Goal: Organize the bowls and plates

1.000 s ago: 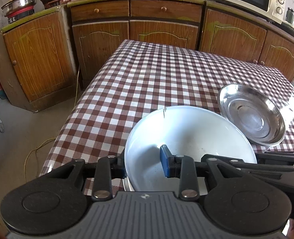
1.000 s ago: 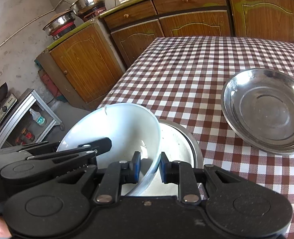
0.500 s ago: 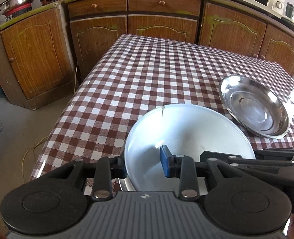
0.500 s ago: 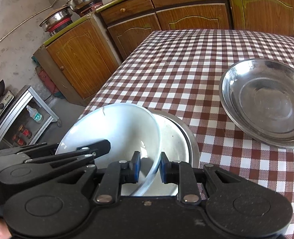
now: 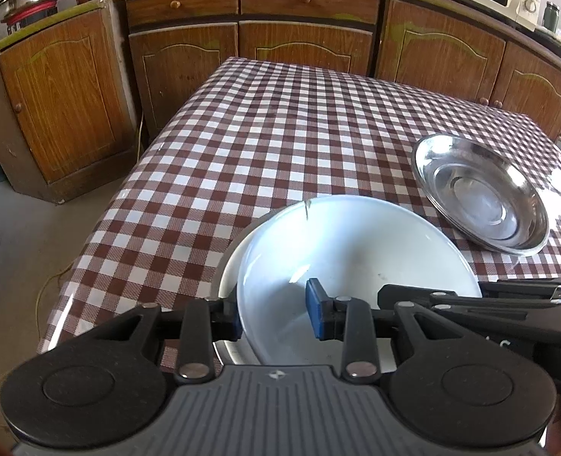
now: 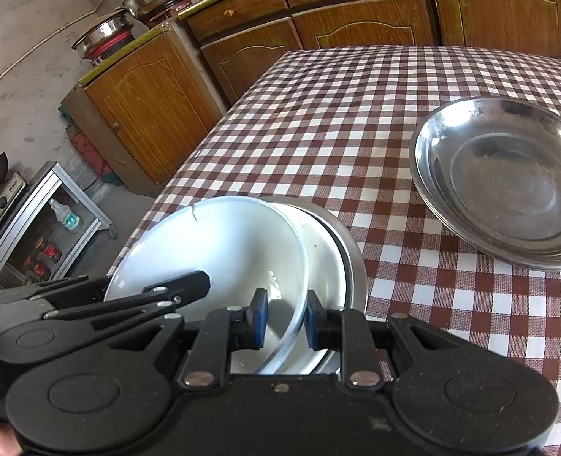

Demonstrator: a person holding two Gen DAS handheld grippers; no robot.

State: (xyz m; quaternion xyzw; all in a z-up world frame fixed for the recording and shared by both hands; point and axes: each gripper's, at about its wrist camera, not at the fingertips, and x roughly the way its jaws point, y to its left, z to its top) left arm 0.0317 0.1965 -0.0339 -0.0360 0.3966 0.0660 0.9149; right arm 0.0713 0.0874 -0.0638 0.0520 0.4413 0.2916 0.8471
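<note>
Now both hand-held grippers, left [image 5: 274, 317] loosening and right [image 6: 283, 319], pinch white bowl [image 6: 219, 250].

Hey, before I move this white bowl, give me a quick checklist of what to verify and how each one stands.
1. Right tool clamped on the white bowl rim: ok.
2. Left tool grip: the rim sits between its jaws, which have just opened slightly; cannot tell.
3. Bowl level: not ok, it tilts over the white dish beneath.
4. White dish seated in the steel dish: ok.
5. Steel plates apart from the bowl: ok.
</note>
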